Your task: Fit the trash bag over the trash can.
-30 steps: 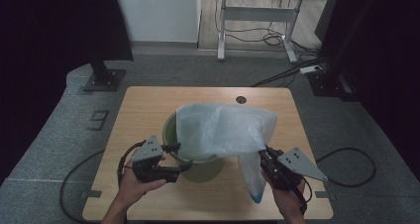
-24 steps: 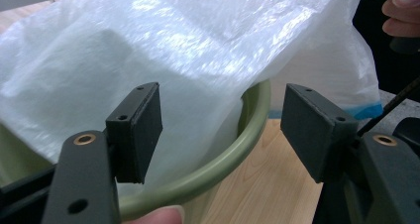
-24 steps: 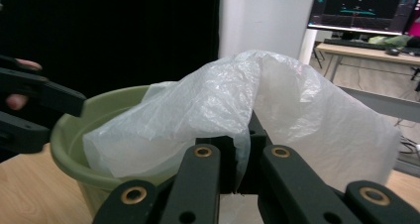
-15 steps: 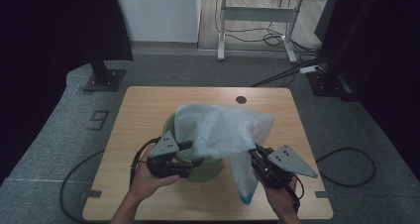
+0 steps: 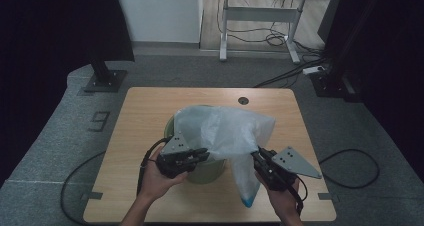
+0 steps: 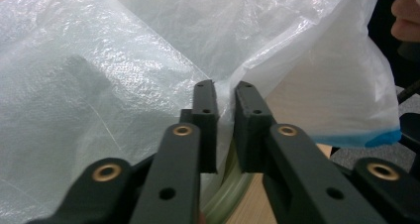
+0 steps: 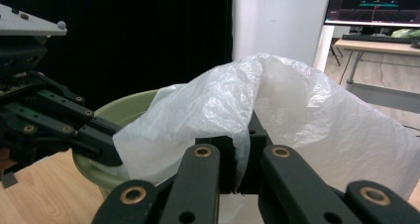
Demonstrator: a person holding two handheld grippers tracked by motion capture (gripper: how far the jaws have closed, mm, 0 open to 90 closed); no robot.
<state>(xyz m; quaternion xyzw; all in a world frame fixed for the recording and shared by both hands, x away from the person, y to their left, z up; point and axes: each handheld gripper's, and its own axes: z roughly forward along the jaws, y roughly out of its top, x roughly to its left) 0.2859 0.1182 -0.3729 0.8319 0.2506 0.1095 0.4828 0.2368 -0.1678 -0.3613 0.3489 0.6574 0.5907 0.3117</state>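
A translucent white plastic bag (image 5: 225,131) with a blue bottom edge (image 5: 247,201) is draped over a pale green bin (image 5: 207,171) on the wooden table (image 5: 150,111). My left gripper (image 5: 202,153) is at the bin's front rim. Its jaws have just been closing, and a fold of the bag (image 6: 99,85) is pinched between them at my left gripper (image 6: 226,92), above the bin's rim (image 6: 230,194). My right gripper (image 5: 257,156) is shut on the bag's right side. There my right gripper (image 7: 242,140) holds the film (image 7: 297,115), with the bin (image 7: 124,107) and the left gripper (image 7: 99,144) beyond.
A cable hole (image 5: 243,100) sits near the table's far edge. Beyond the table stand a black stand base (image 5: 105,81), a desk frame (image 5: 260,16) and floor cables (image 5: 295,73). A monitor (image 7: 371,6) shows at the back in the right gripper view.
My left gripper has slid right along the bin's front to the bag, and its jaws have closed on the film. The right gripper has kept its hold, hardly moving.
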